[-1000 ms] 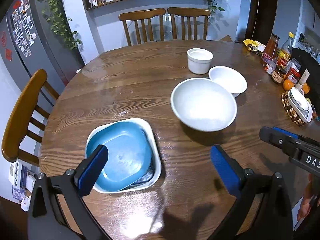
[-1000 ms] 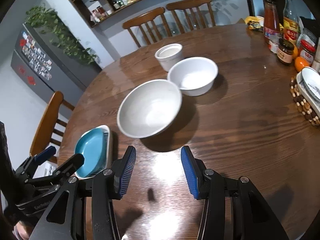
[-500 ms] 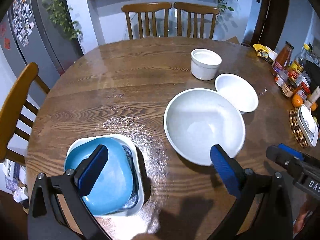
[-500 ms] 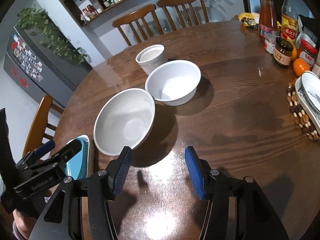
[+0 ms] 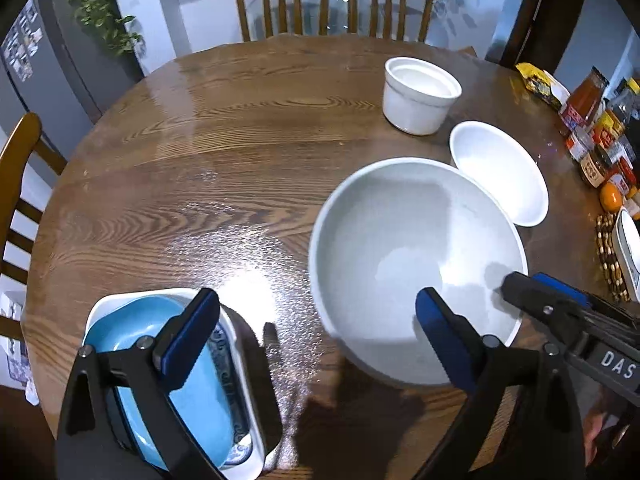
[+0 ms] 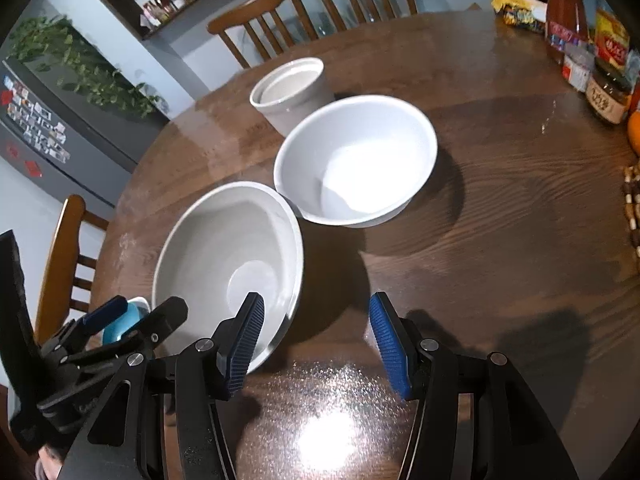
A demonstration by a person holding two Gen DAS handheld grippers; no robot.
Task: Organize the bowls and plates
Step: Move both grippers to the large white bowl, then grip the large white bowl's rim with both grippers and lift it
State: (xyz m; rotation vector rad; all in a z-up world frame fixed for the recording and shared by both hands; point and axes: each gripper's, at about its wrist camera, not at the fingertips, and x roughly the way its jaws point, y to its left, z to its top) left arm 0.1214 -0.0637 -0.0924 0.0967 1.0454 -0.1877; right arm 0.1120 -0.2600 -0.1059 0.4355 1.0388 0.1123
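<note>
A large white bowl (image 5: 400, 248) (image 6: 224, 256) stands on the round wooden table (image 5: 224, 152). Behind it are a medium white bowl (image 5: 500, 172) (image 6: 356, 160) and a white straight-sided cup (image 5: 418, 96) (image 6: 292, 88). A blue plate (image 5: 192, 392) lies in a white square dish (image 5: 120, 300) at the near left. My left gripper (image 5: 316, 332) is open and its jaws are closing. The large bowl's near-left rim lies between them, unpressed. My right gripper (image 6: 316, 344) is open and straddles the bowl's near-right rim, one finger (image 6: 244, 340) over the inside.
Jars, bottles and an orange (image 5: 610, 196) crowd the table's right edge. A beaded trivet (image 5: 608, 256) there carries a dish. Wooden chairs (image 5: 336, 0) stand at the far side and one (image 5: 16, 168) at the left. Bare tabletop (image 6: 500, 220) lies right of the bowls.
Both grippers have come forward and down onto the large bowl, which now fills more of each view. The right jaws stand a little wider than a second ago, the left slightly narrower.
</note>
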